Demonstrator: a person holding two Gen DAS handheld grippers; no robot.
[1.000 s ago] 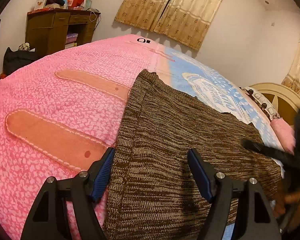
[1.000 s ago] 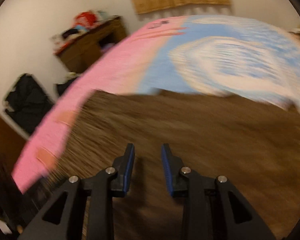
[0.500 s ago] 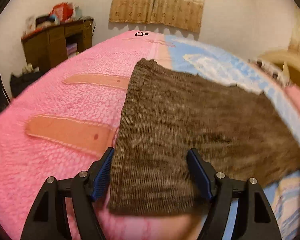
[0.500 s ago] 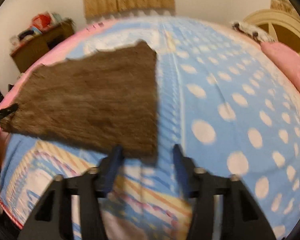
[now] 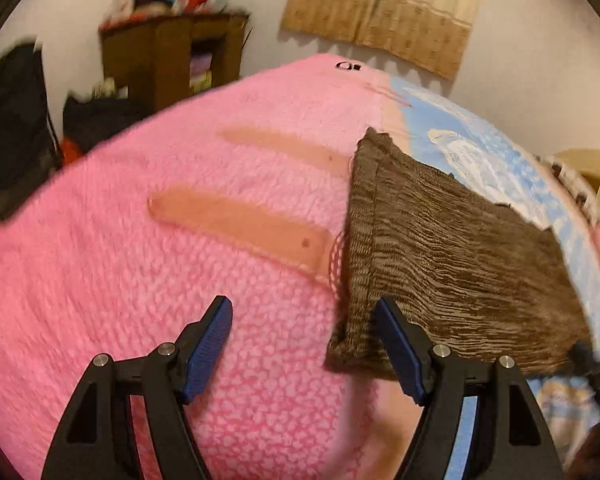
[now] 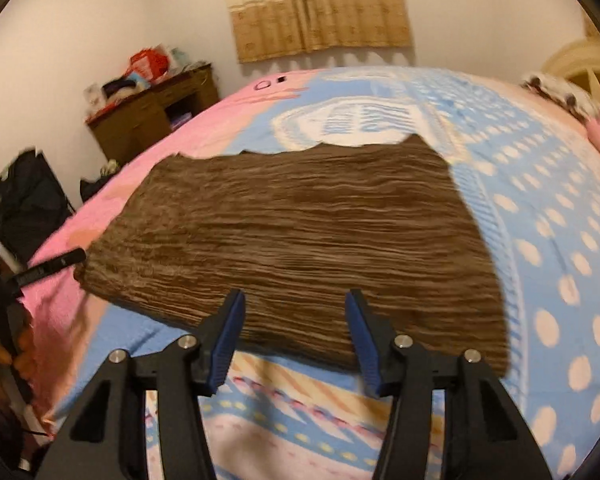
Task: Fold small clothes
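Observation:
A brown knitted garment point(image 6: 300, 232) lies flat on the bed, folded into a rough rectangle. In the left wrist view it point(image 5: 452, 264) lies right of centre, with its near left corner beside my right fingertip. My left gripper point(image 5: 302, 332) is open and empty, over the pink blanket just left of the garment. My right gripper point(image 6: 294, 320) is open and empty, just above the garment's near edge. The left gripper's fingertip point(image 6: 56, 266) shows at the garment's left corner in the right wrist view.
The bed carries a pink fleece blanket point(image 5: 140, 280) and a blue dotted cover point(image 6: 540, 208). A brown wooden desk point(image 6: 152, 116) with clutter stands by the far wall. Dark bags point(image 5: 16, 128) sit on the floor at left. Curtains point(image 6: 320, 4) hang behind the bed.
My left gripper has shifted left, off the garment and over the pink blanket. My right gripper has swung back left to face the garment's near edge, and its jaws stand wider open.

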